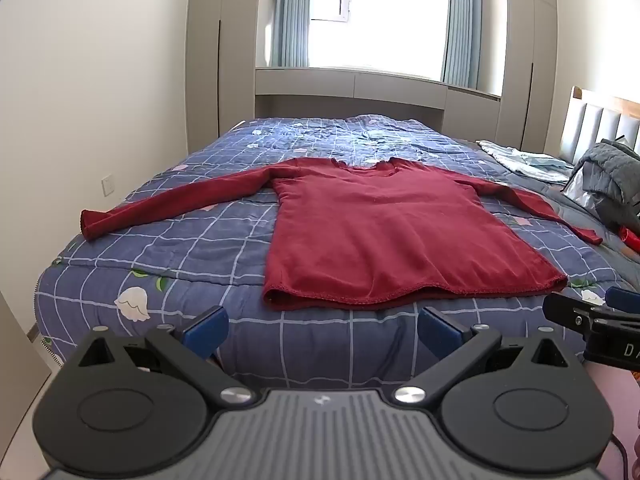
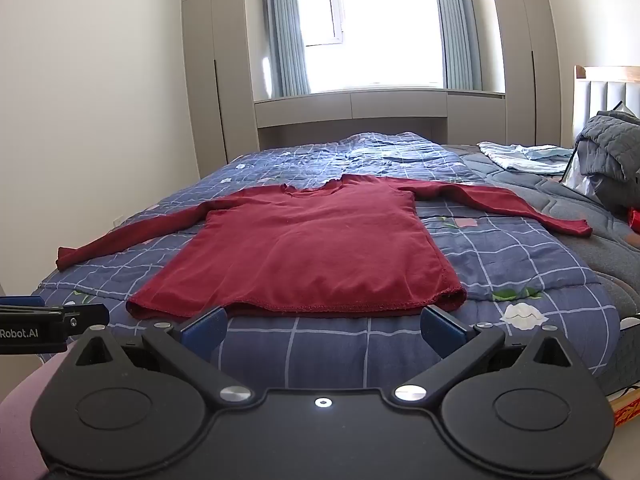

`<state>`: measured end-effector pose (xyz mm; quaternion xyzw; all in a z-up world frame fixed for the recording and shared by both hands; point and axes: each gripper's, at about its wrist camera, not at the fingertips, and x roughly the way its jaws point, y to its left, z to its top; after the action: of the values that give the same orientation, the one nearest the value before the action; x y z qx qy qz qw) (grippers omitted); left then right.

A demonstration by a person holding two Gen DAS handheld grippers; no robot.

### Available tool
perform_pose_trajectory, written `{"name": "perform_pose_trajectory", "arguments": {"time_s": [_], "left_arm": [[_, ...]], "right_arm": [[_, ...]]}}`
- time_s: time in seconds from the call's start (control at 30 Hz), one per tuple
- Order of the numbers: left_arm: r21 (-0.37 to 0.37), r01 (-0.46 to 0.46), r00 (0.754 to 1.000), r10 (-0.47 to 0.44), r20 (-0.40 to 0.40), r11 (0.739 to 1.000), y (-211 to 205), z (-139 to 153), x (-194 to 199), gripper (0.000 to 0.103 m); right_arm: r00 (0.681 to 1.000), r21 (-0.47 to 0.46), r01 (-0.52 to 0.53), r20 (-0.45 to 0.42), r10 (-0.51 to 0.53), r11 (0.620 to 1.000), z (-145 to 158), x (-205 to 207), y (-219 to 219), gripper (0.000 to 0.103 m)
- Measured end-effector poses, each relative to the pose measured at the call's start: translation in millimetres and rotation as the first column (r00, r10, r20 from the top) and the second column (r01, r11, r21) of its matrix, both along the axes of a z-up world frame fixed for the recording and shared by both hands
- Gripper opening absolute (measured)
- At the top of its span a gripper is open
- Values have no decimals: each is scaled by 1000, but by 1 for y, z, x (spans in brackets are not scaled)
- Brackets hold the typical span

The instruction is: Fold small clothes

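A dark red long-sleeved top [image 1: 384,236] is lying flat and face-up on the blue checked quilt [image 1: 168,256] that is covering the bed, its hem sitting just short of the quilt's near edge and its neckline pointing toward the window [image 1: 384,12] beyond the quilt's far end. Both sleeves are stretching straight out sideways across the quilt, one toward the wall side and one toward the headboard side, so the garment looks already spread for folding, and no fold appears started. The left gripper [image 1: 322,330] is hovering just off the quilt's near edge with its blue-padded fingers [image 1: 206,330] standing wide apart and holding nothing, facing the hem's left part. The right gripper [image 2: 324,330] is hanging beside it, also off the quilt's near edge, jaws likewise spread and empty, facing the hem's right part; each tool is showing at the margin of the other's view. Standing side by side like this is probably giving each tool its own half of the garment, so a sleeve or a hem corner can be pinched on either side. Past the quilt's headboard side, a grey bundled blanket [image 1: 612,172] and some pale folded cloth [image 1: 524,160] are lying well apart from the top, out of the folding area.
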<state>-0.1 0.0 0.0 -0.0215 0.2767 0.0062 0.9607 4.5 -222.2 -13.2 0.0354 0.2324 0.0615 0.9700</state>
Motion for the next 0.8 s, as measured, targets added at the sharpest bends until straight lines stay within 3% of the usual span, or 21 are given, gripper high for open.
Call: {"name": "perform_pose_trajectory", "arguments": {"time_s": [0.8], "left_arm": [[4,5,1000,-5,-3,1000,0,-1,0,103]], "right_arm": [[1000,-1,0,-2,0,1000,0,-1,0,103]]}}
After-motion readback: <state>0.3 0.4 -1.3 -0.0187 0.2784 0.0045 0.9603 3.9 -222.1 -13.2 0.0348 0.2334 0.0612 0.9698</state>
